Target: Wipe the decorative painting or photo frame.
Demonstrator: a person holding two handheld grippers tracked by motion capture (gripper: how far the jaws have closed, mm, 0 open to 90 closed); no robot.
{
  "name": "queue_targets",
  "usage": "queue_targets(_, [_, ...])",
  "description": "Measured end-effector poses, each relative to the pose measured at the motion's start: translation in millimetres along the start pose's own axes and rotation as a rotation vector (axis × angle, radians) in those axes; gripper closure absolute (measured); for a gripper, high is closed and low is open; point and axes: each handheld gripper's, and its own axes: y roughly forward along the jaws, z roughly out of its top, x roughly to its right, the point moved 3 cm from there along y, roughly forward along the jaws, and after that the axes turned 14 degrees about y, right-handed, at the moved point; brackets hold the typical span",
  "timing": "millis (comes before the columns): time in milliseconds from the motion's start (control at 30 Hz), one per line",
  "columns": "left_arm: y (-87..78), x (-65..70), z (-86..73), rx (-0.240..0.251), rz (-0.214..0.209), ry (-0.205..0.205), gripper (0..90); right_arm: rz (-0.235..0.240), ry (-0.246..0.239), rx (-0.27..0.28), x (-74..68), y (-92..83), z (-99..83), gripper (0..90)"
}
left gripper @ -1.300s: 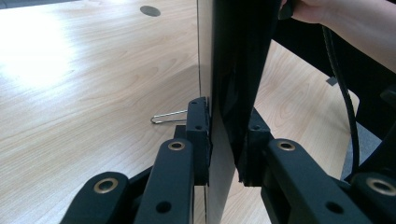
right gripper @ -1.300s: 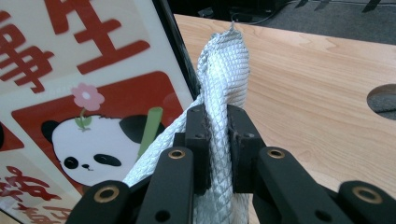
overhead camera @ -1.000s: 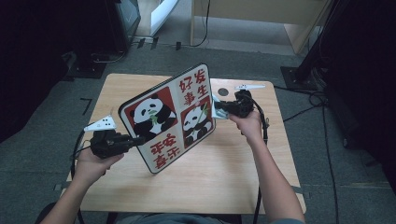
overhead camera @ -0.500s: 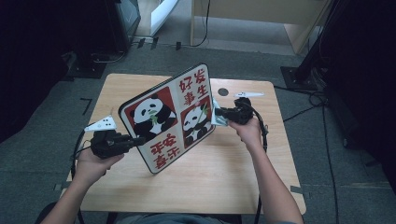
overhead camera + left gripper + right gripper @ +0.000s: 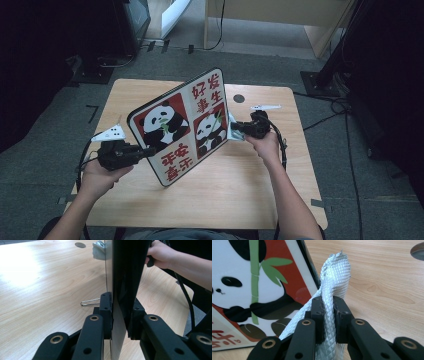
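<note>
Above the wooden table (image 5: 235,185), a panda board (image 5: 182,127) is held upright and tilted, its printed face turned toward the high camera, with red characters and two pandas on red panels. At the board's lower left edge, the left gripper (image 5: 145,151) is clamped on it; in the left gripper view the dark, thin edge of the board (image 5: 125,287) is seen pinched between the two black jaws. At the board's right edge, the right gripper (image 5: 235,127) is closed on a pale, quilted cloth (image 5: 332,292), which is bunched between its jaws and lies against the board's edge beside the bamboo picture (image 5: 254,277). Behind the board, a round hole (image 5: 239,98) is seen in the tabletop. Beyond the board, in the left gripper view, the person's right hand (image 5: 162,255) is seen.
</note>
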Motion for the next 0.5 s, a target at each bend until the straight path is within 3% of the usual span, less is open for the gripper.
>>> queue_targets(500, [0.9, -1.3, 1.2, -0.010, 0.003, -0.006, 78.4, -0.024, -0.023, -0.035, 13.7, 5.8, -17.9, 81.0])
